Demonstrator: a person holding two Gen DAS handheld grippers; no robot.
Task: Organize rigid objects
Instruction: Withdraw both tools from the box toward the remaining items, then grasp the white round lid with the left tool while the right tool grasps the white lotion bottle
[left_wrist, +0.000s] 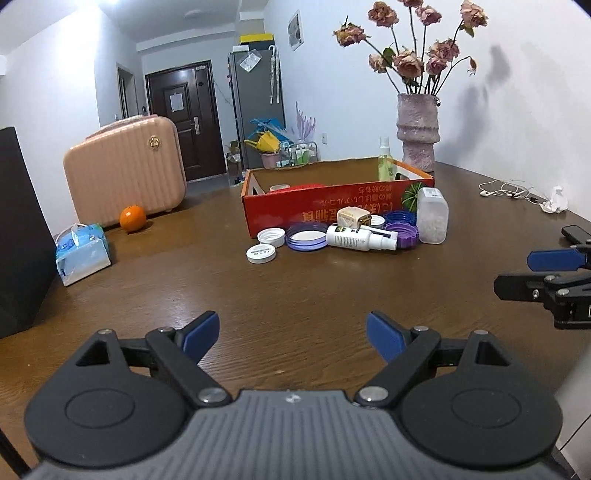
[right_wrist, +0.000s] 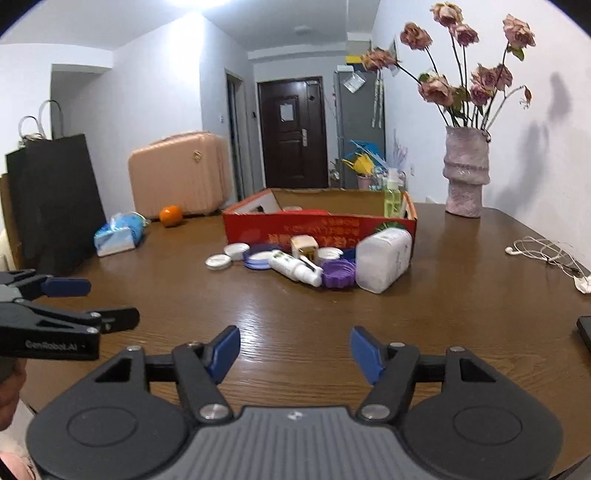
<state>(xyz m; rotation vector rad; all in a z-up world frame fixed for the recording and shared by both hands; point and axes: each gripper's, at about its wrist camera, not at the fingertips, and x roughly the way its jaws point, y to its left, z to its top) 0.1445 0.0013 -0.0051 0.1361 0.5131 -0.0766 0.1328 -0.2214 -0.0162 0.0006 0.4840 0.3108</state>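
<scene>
Lids (left_wrist: 306, 236), white bottle (left_wrist: 360, 237) lying flat, clustered against red box (left_wrist: 295, 210).

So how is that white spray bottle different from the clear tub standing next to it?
The white spray bottle lies on its side, while the clear tub stands upright. The bottle is slim, opaque and labelled; the tub is broader, see-through, and shows white granules inside. The bottle's nozzle end reaches a purple lid; the tub stands just right of that lid. Both sit on the wooden table before the red box.

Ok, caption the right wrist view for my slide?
Open right gripper faces lids and bottles before the red box.
</scene>
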